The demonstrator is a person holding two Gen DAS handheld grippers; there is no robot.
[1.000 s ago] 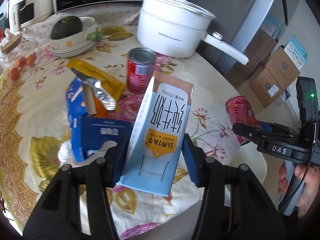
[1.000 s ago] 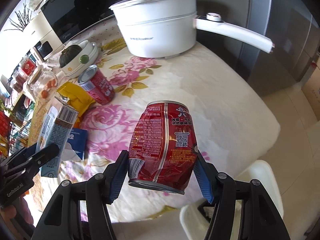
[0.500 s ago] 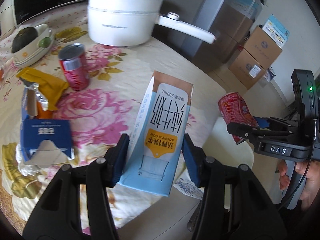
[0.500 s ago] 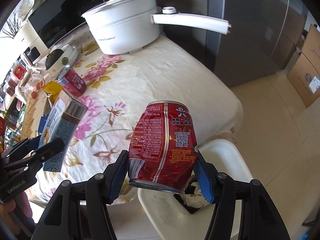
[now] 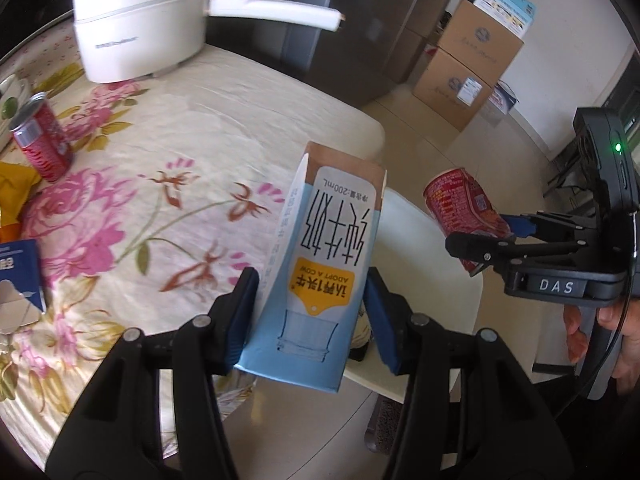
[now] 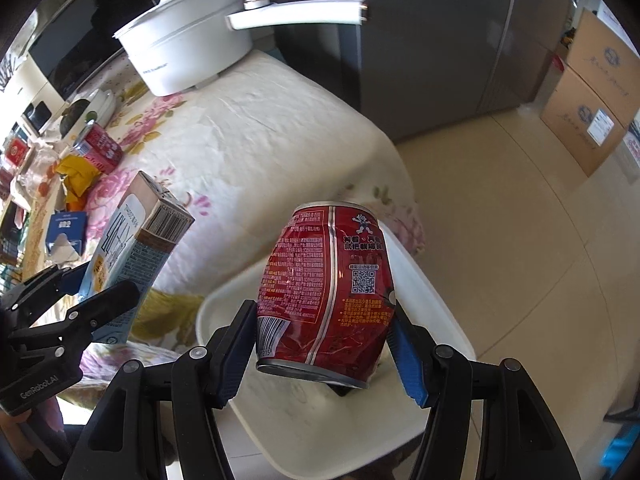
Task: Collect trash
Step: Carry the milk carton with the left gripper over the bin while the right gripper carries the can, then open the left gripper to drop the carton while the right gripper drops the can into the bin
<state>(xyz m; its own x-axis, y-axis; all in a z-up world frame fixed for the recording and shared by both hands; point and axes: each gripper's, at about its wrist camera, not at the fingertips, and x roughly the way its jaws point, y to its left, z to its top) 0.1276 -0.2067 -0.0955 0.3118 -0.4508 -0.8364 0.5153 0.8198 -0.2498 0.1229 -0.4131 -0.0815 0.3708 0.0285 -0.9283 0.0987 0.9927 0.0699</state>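
My left gripper (image 5: 312, 316) is shut on a light-blue milk carton (image 5: 324, 264), held upright over the table's edge; the carton also shows in the right wrist view (image 6: 132, 252). My right gripper (image 6: 324, 340) is shut on a dented red can (image 6: 324, 292), held above a white bin (image 6: 432, 292) beside the table. The same can (image 5: 464, 208) and bin (image 5: 412, 232) show in the left wrist view. A second red can (image 5: 40, 140), a yellow wrapper (image 6: 78, 172) and a blue box (image 6: 66, 228) lie on the floral tablecloth.
A white pot (image 5: 140, 28) with a long handle stands at the table's far side. A grey fridge (image 6: 440, 40) and stacked cardboard boxes (image 5: 468, 68) stand on the floor beyond. A bowl (image 6: 96, 104) sits far left.
Both grippers have swung right, away from the table's middle. The can now hangs over the white bin and the carton is at the table's edge beside it.
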